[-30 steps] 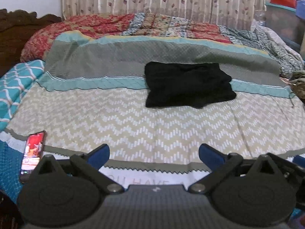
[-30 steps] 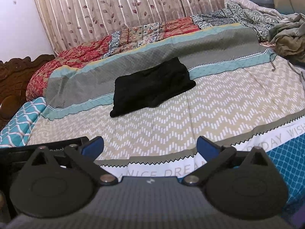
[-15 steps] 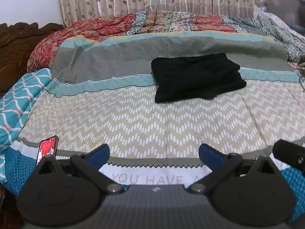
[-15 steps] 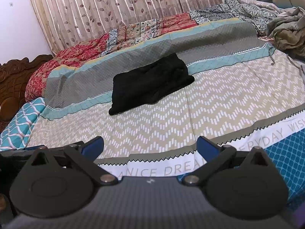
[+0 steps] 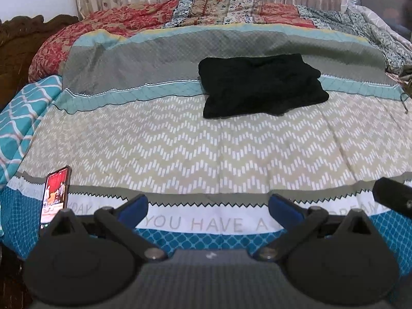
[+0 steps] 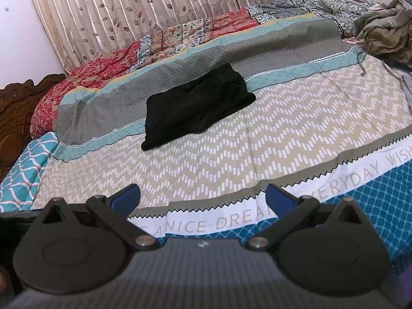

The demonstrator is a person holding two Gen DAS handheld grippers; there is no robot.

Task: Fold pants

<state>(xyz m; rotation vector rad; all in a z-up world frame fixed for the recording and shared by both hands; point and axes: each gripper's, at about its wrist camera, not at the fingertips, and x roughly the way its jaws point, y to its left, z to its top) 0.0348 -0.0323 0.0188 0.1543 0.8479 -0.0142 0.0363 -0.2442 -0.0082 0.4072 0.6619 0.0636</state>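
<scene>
fingers [image 5: 134, 207] both pairs spread, empty | pants [image 5: 261, 85] folded, long axis left-right

Wide bare bed [image 5: 206, 149] between near edge and pants [image 5: 260, 85]; open passage. Phone [image 5: 55, 193] at near-left edge. Clothes heap [image 6: 383, 31] far right. Quilt [image 5: 134, 23] banked behind pants.

A home bedroom: a bed [image 5: 206, 149] with patterned bedspread, carved wooden headboard [image 6: 15, 103] at its left end, leaf-print curtains [image 6: 154, 7] behind the bed.
</scene>
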